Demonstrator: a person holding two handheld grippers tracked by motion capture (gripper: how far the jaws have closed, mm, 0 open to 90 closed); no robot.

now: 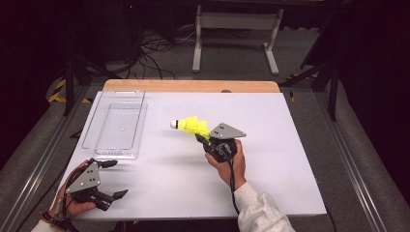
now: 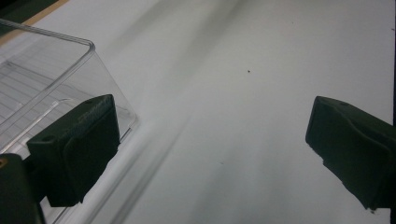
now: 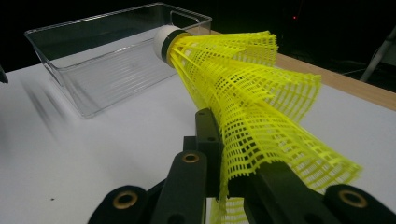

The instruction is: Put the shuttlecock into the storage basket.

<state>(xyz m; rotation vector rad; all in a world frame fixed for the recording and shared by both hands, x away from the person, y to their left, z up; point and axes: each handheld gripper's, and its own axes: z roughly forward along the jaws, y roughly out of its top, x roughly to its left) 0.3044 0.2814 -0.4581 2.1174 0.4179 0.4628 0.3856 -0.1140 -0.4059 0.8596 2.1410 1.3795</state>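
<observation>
Yellow shuttlecock (image 1: 189,125) sits at centre frame in the high view, lifted off the bench (image 1: 270,159), white cork nose pointing left toward the clear bin, mesh skirt trailing to the right. We note the right gripper (image 1: 207,137) has its jaws pinched on the skirt edge; in the right gripper view the shuttlecock (image 3: 243,93) rises from between the pressed jaws, and the plastic mesh is visibly squashed flat where they bite. The clear plastic bin (image 1: 116,126) stands at upper left of the bench, well apart from the shuttlecock, looking empty apart from a small pale spot on its floor that we cannot identify; in the right gripper view the bin (image 3: 70,46) lies ahead of the cork, upper left of that frame. The left gripper (image 1: 110,179) rests low at the lower left of the high view, jaws spread wide and holding nothing, just below the bin's near corner; the left gripper view shows that corner (image 2: 88,46) beside one jaw. Our reading: the carry to the bin is under way. To do it well, we would keep the pinch firm but light, clear the near wall with the cork leading, and part the jaws only once over the bin floor.
</observation>
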